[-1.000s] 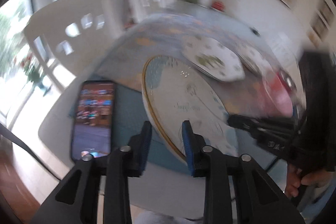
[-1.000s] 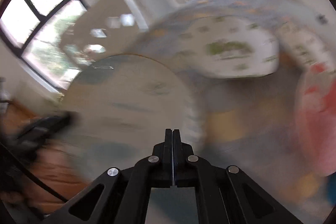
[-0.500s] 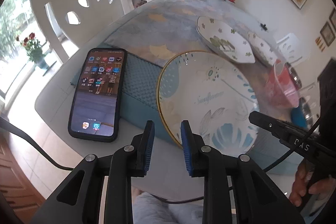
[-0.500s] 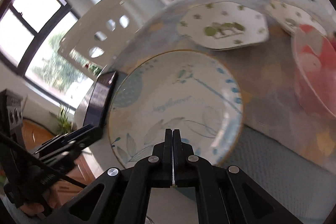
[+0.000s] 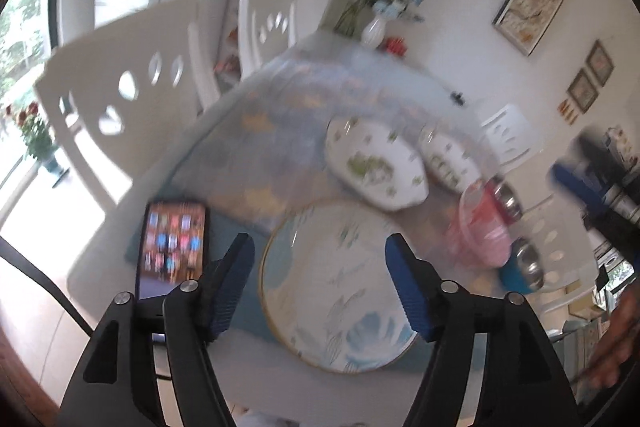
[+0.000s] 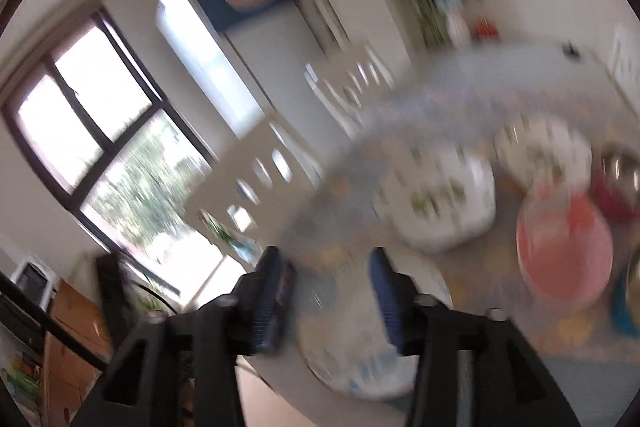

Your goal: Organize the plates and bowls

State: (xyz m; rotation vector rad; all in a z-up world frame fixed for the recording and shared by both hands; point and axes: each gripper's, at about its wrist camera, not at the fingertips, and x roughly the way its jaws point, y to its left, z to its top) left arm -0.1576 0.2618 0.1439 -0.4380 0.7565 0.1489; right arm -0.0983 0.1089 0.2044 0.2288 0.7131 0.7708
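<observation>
A round plate (image 5: 336, 291) with a gold rim and blue leaves lies flat on a teal mat (image 5: 236, 307) at the table's near edge. My left gripper (image 5: 320, 267) hovers above it, jaws opening, with nothing between the blue pads. My right gripper (image 6: 330, 287) is also opening over the same plate (image 6: 360, 343), and its jaws hold nothing. Farther back stand a white angular plate (image 5: 376, 167) with green sprigs, a second white dish (image 5: 448, 163) and a pink bowl (image 5: 480, 227). The right wrist view is heavily blurred.
A lit phone (image 5: 172, 243) lies left of the round plate on the mat. Steel bowls (image 5: 508, 195) and a blue bowl (image 5: 516, 279) crowd the right side. White chairs (image 5: 120, 99) stand along the table's left, and a vase (image 5: 374, 31) sits at the far end.
The round plate, tilted between the left pads a second ago, now lies flat. Both grippers have lifted away from the table and their jaws have spread apart.
</observation>
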